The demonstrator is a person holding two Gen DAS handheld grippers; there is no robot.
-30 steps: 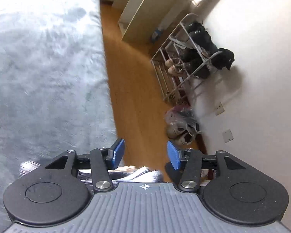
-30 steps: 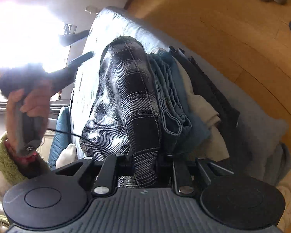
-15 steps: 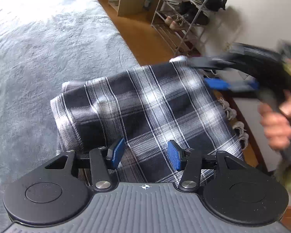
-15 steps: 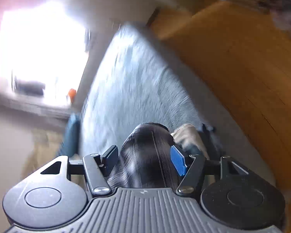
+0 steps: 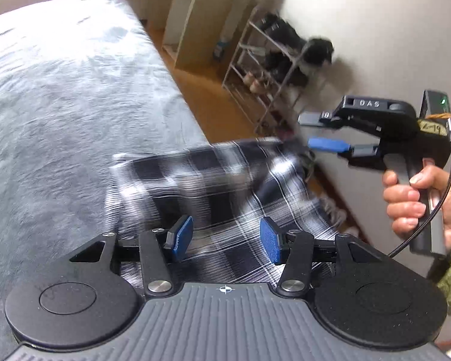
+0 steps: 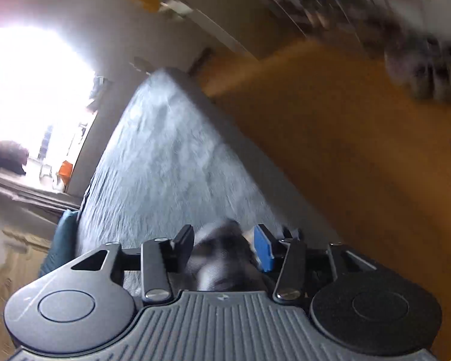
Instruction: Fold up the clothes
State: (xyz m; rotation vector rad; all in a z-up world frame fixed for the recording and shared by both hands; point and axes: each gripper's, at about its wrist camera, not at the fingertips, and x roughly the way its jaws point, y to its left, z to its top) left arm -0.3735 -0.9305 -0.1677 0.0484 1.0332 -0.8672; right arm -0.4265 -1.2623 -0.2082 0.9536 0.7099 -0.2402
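**Plaid garment lies folded at the bed's edge**

A black-and-white plaid garment (image 5: 213,192) lies folded on the grey bedspread (image 5: 60,114), at the side of the bed nearest the wooden floor (image 5: 219,102). The left gripper (image 5: 224,236) hangs over it, blue pads apart, pinching nothing. The right gripper (image 5: 318,132) — gripped by a hand (image 5: 415,198) — sits just beyond the cloth's far corner, jaws spread and empty after closing a little; in its own view the blurred plaid shows between the fingers, untouched. A shoe rack (image 5: 273,69) stands by the wall — shoes blurred.
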